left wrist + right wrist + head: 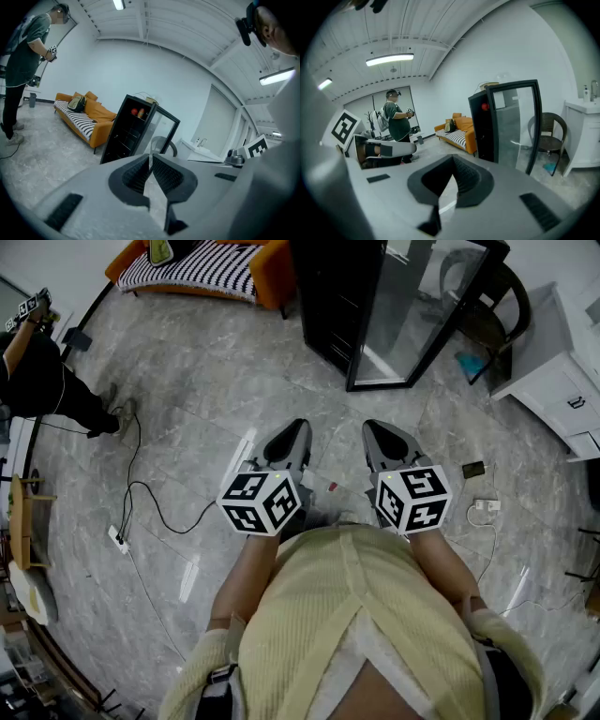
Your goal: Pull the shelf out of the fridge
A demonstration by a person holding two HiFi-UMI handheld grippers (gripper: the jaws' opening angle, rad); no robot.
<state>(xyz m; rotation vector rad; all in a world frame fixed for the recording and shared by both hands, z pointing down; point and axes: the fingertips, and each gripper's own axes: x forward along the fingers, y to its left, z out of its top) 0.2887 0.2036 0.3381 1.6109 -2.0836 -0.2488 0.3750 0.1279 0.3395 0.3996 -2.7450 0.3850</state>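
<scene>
**Entry: fridge-shelf removal, opening stage**

1. Left hand-held gripper (296,431). Jaws closed, ribbed pads meeting, nothing between them. Held in front of the person's body and aimed slightly down toward 12 o'clock.
2. Right hand-held gripper (379,433). Jaws likewise closed and empty. Carried beside the left one at the same height, with a gap between the two.
3. Fridge (328,296). Black upright cabinet at 12 to 1 o'clock in the head view, well apart from both grippers across open floor.
4. Glass door (424,310). Already swung open, on the 1 o'clock side of the cabinet.
5. Shelf (124,140). In place inside the dark cabinet. The left gripper view shows several tiers, and which one is meant cannot be told. Red items (136,111) sit on the top tier.
6. Orange sofa (202,268). At 11 o'clock, with a striped seat cover.
7. Chair (487,296). At 1 o'clock, behind the glass door.
8. White cabinet (562,381). At 2 o'clock.
9. Second person (42,381). Standing at 9 to 10 o'clock.
10. Cable (155,502). Trails across the marble-pattern floor (234,371).

**Progress:** The door stands open, so access is ready. Nothing else appears to have started. What is left, in my judgement, is to walk up to the fridge, part the jaws, take the shelf's front edge and draw it straight out.
</scene>
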